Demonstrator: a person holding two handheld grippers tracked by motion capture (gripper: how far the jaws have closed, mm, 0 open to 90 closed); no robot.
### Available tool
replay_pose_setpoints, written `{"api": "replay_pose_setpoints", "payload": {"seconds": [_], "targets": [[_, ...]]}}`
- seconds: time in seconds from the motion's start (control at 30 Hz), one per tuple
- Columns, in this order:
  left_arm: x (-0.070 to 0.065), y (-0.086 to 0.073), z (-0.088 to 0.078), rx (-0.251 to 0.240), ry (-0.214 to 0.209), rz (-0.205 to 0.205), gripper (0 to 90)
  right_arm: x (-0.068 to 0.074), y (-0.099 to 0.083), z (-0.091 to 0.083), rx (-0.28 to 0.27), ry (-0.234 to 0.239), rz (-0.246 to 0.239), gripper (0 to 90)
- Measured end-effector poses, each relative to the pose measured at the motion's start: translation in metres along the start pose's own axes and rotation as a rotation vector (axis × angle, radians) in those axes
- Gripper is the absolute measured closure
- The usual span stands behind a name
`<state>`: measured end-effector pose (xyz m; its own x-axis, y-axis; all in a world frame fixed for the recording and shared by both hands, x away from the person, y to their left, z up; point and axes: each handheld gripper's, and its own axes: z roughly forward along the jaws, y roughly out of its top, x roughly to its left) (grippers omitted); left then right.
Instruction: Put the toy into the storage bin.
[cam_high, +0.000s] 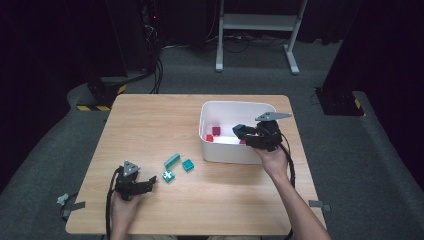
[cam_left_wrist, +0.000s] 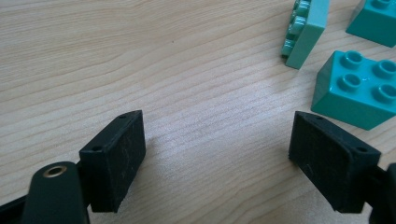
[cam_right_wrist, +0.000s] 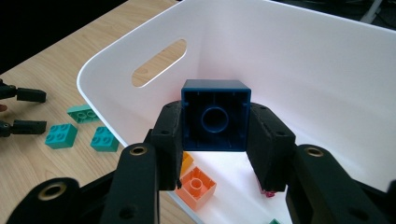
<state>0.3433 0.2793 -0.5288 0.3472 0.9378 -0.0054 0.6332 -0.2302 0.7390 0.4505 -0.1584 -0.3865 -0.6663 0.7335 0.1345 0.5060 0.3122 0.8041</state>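
— Black pads of the right gripper clamp the dark blue brick above the white bin. Risk?

— Released high, it may bounce off the orange brick. Left gripper jaws stand apart, empty, by the teal bricks.

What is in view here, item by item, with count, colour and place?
table: 1, light wood, centre of the high view.
bin: 1, white, on the table's right half, with a handle slot.
blue brick: 1, dark blue, clamped in the right tool above the bin, hollow underside toward the camera.
teal bricks: 3, teal and pale green, on the table left of the bin.
red bricks: at least 2, red, inside the bin.
orange brick: 1, orange, on the bin floor.
frame: 1, white, on the floor behind the table.
left tool: 1, black, open, over bare table near the teal bricks.
right tool: 1, black, shut on the blue brick.
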Motion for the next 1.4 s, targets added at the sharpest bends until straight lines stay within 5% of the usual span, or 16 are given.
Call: {"api": "replay_pose_setpoints", "payload": {"seconds": [0.47,0.83,1.4], "targets": [[0.000,0.000,0.000,0.000,0.001,0.001,18.7,-0.013,-0.005,0.008,0.027,-0.050,0.043,58.3],[0.000,0.000,0.000,0.001,0.001,0.002,18.7,-0.017,-0.009,0.002,-0.004,-0.095,0.053,48.5],[0.000,0.000,0.000,0.004,-0.012,0.010,16.4,0.012,-0.018,-0.023,-0.099,-0.032,-0.023,47.2]]}}
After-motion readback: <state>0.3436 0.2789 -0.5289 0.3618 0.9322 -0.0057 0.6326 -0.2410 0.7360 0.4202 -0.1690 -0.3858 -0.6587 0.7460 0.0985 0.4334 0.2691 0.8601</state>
